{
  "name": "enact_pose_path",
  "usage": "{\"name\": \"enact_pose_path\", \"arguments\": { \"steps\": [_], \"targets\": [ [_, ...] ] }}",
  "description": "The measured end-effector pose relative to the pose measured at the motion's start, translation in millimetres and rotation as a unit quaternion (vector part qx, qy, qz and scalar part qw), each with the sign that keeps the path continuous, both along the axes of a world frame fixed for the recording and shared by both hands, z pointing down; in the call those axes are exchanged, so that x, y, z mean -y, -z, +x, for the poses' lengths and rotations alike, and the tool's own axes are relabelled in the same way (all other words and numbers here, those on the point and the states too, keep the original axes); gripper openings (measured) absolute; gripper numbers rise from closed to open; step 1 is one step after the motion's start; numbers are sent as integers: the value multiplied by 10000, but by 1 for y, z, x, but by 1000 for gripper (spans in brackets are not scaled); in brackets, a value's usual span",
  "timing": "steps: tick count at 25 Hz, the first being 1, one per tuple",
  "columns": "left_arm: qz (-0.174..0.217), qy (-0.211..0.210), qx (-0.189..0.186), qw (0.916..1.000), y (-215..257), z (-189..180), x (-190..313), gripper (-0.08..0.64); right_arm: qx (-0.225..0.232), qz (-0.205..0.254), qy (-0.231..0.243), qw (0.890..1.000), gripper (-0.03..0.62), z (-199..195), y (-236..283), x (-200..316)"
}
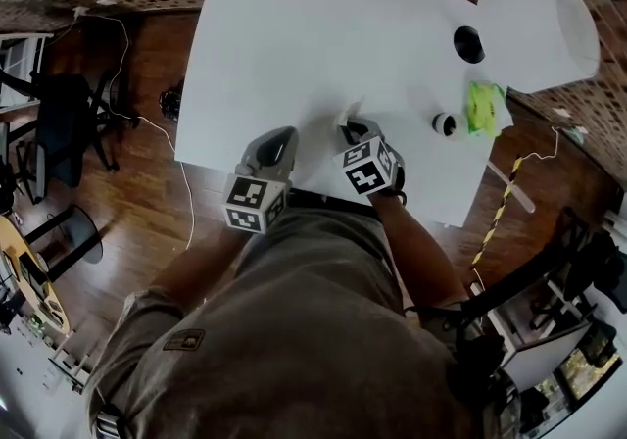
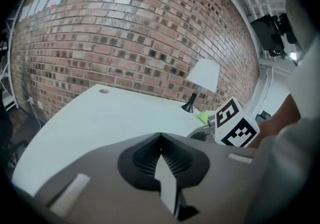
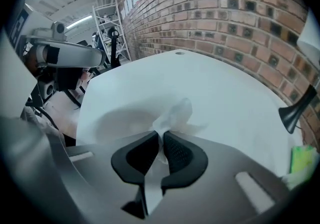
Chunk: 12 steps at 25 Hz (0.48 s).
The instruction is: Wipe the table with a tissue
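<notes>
Item: tissue [image 3: 175, 114], white, crumpled. Pinched at its near end between the jaws of the right gripper [image 3: 161, 136]; the loose wad sticks out forward past the jaw tips and appears to rest on the table [image 1: 323, 35], though contact cannot be confirmed

Tool, right: jaws clenched on the tissue, pads nearly together with only the thin paper between them; gripper angled steeply down at the tabletop

Tool, left: left gripper [image 2: 159, 139], jaws pressed together with nothing between them. It sits just beside the right gripper on the person's left, over the near edge of the table, and takes no part in the wiping

Location: tissue near the table's front edge, roughly midway along it, directly ahead of the person

Governing relation: nearly all the bare white surface lies beyond the tissue, away from the person, and spreads to both sides. The tissue leads the jaws, so a push forward would drag the wad ahead of the tool, and a sideways sweep would trail it

Obstacles, judged: lamp [image 1: 537, 35] and a green object [image 1: 485, 106] stand well to the right; a sweep that way ends sooner than one to the left

Nearer hand: the right one, already holding the tissue
</notes>
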State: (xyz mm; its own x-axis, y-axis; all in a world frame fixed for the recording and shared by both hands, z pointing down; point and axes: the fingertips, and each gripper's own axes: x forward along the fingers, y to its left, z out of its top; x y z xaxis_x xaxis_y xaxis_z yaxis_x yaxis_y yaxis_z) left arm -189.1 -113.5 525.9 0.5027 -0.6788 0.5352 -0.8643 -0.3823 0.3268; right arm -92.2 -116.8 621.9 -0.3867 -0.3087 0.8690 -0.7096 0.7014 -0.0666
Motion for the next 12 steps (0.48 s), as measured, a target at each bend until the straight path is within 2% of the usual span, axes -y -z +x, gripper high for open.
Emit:
{"name": "enact_pose_path", "arguments": {
  "steps": [5, 12],
  "targets": [
    [12, 93, 42, 9999, 3, -15, -6, 2, 41, -20, 331, 9994, 43, -24, 1, -8],
    [55, -78, -25, 10000, 6, -7, -8, 2, -5, -121, 292, 9995, 43, -14, 2, -28]
  ]
}}
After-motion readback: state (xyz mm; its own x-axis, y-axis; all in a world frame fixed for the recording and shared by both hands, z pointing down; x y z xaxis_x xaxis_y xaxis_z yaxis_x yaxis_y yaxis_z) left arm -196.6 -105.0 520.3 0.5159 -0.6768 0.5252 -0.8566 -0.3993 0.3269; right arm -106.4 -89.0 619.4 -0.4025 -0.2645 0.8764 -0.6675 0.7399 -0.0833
